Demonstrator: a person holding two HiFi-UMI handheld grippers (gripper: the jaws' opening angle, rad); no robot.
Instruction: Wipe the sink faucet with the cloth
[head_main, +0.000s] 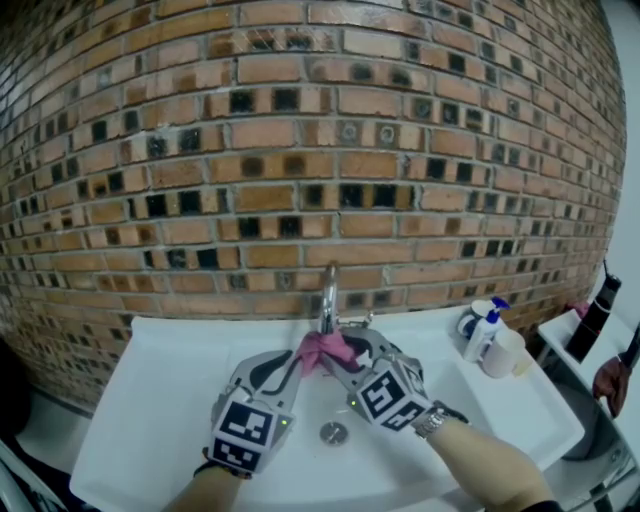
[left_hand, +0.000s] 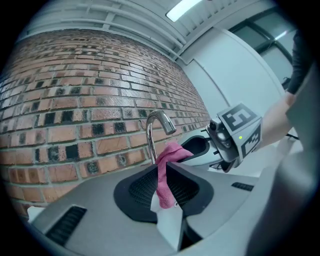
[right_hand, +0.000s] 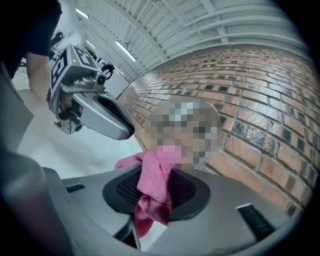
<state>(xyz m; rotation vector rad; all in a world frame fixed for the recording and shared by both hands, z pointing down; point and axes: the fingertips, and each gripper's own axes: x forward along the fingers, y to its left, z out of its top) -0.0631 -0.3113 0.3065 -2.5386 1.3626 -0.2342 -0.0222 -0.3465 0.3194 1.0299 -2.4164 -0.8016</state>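
A brick wall (head_main: 300, 150) fills the upper frame; a white sink (head_main: 150, 400) spans the bottom. Left of centre, the left gripper (head_main: 297, 362) has its jaws pressed tight on a pink cloth (head_main: 325, 350), bunched at centre just in front of the faucet (head_main: 329, 295). The right gripper (head_main: 345, 355) pinches a thicker fold of the cloth. The drain (head_main: 333, 432) lies below. Right: a pump bottle (head_main: 487, 330), a cup (head_main: 503, 353), and another person's hand (head_main: 610, 380).

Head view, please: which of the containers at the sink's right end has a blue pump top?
The slim white bottle just left of the plain white cup; only it carries a blue pump.
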